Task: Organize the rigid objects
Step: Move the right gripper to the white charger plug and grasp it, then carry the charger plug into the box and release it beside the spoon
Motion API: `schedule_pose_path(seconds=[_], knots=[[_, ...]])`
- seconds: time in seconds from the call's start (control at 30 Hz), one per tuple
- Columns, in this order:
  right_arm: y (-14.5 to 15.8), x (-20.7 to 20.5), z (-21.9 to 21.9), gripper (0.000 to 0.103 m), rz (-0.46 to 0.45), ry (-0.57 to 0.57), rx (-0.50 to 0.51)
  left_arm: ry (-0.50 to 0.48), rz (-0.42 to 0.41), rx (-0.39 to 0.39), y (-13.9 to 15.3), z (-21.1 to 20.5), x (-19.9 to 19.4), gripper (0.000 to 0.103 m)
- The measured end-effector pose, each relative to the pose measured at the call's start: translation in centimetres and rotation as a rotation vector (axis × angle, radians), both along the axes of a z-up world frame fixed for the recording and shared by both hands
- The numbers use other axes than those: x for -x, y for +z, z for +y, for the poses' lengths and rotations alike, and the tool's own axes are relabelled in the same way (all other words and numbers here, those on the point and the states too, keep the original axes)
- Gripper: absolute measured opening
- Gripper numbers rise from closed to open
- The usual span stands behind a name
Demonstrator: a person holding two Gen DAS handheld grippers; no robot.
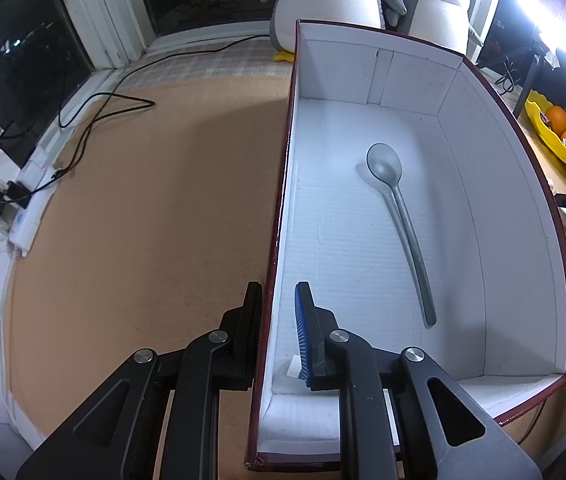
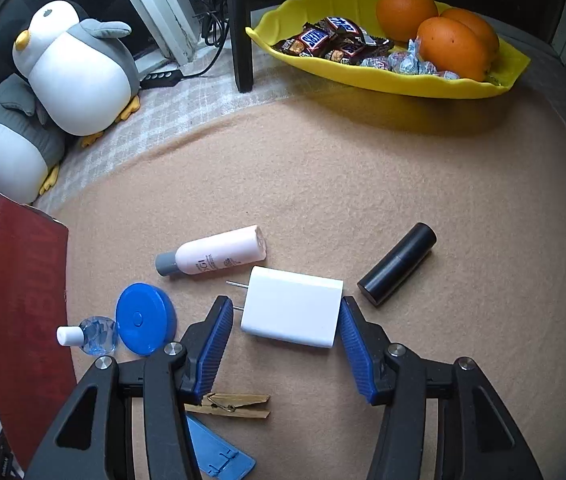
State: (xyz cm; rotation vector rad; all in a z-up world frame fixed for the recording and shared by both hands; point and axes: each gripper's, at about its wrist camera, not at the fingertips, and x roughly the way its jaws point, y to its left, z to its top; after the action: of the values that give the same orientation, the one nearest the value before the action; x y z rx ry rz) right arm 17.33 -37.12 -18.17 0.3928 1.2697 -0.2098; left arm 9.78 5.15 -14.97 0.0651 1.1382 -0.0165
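Charger (image 2: 293, 312) within open right claw (image 2: 285, 301); left view alone: spoon (image 1: 384, 165) in box (image 1: 503, 200), left claw (image 1: 279, 287) open astride wall.

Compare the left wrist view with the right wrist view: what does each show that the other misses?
Left only: the box's white interior with a grey spoon inside, and the left tool straddling its wall. Right only: the right tool around a white charger, plus a pink bottle and black tube. Shared: red box, penguins, yellow fruit tray.
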Motion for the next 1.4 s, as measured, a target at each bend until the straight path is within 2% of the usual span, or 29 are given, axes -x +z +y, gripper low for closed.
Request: schedule_pose_path(seconds=[0.37,0.87,1.13,1.4], knots=[[0.2,0.8,-0.2,0.044,-0.020,0.012,0.002,0.011,-0.001,0.007,-0.1,0.1,0.1,0.015],[4.0,3.2,1.6,0.043,-0.121,0.075,0.045,0.034,-0.033,0.028,0.8,0.4,1.0,0.015],[7.7,4.1,4.6,0.043,-0.206,0.140,0.030,0.047,-0.052,0.034,1.2,0.7,1.5,0.012],[11.9,5.3,11.5,0.043,-0.305,0.335,-0.003,0.077,-0.063,0.041,1.2,1.0,1.8,0.009]])
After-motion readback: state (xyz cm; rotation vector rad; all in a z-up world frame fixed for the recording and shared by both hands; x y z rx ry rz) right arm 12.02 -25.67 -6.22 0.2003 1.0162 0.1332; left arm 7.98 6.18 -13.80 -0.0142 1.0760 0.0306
